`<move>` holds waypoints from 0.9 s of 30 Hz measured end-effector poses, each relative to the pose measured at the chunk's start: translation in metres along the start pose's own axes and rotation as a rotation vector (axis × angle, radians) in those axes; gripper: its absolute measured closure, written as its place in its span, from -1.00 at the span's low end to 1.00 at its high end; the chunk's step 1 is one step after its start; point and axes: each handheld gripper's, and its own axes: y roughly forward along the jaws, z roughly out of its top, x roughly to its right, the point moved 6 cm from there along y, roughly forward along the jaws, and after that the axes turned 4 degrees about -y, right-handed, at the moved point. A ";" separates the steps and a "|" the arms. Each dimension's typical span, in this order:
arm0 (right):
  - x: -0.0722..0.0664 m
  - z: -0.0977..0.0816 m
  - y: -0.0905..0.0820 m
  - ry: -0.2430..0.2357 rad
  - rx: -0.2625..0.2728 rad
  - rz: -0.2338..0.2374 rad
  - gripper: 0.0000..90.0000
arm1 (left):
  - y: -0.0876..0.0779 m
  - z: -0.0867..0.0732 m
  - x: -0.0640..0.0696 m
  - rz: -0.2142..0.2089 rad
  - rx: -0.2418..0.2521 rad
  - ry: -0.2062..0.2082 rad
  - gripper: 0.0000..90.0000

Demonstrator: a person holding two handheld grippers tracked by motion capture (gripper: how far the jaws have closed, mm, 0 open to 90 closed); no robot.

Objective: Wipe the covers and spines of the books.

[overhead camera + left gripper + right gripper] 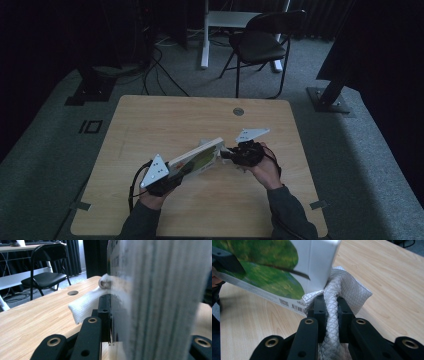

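The left claw (172,175) is clamped on a book (196,157), holding it tilted above the tabletop (150,125). The right claw (329,306) is clamped on a white cloth (342,287), pressed against the book's far corner. Wiping seems underway; how much of the cover is left I cannot tell.

I'm working in what looks like a dim lab or studio: a bare wooden table (150,125) on grey carpet (45,150), black curtains (70,255), a folding chair (262,42), loose cables (160,70), and stand bases (327,100).
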 end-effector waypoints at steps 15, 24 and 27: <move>-0.008 -0.027 0.024 0.042 -0.034 0.050 0.82 | -0.004 0.003 -0.003 -0.024 0.036 -0.054 0.74; -0.010 -0.038 0.033 0.061 -0.052 0.072 0.82 | -0.008 0.006 -0.006 -0.019 0.064 -0.073 0.74; -0.011 -0.040 0.034 0.060 -0.055 0.077 0.82 | -0.009 0.006 -0.008 -0.010 0.064 -0.079 0.74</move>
